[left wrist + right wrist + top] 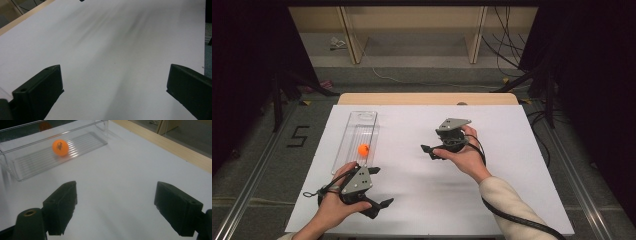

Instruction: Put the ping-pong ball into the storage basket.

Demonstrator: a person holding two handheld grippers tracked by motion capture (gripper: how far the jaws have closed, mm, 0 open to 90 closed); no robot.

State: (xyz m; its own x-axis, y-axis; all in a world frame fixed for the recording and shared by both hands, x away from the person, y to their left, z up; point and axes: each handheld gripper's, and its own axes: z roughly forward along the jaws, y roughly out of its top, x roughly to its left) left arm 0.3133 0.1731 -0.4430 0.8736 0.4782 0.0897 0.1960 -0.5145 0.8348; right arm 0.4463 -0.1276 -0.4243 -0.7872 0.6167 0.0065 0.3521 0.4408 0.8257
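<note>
An orange ball [363, 149] [60, 147] lies inside a long clear plastic tray [353, 125] [82, 138] on the left part of the white table. My left gripper [381, 187] [116, 72] is held near the front edge, just below the tray's near end. Its jaws are wide apart over bare table with nothing between them. My right gripper [431, 152] [117, 188] hovers at mid-table, pointing left toward the tray. It is open and empty, and the ball sits well beyond its fingertips.
The white table top [492, 200] ends in a wooden strip [427, 98] at the far side. A black cable [512, 217] trails from the right gripper past the sleeve. Beyond the table are floor cables [507, 50] and shelf legs [352, 40].
</note>
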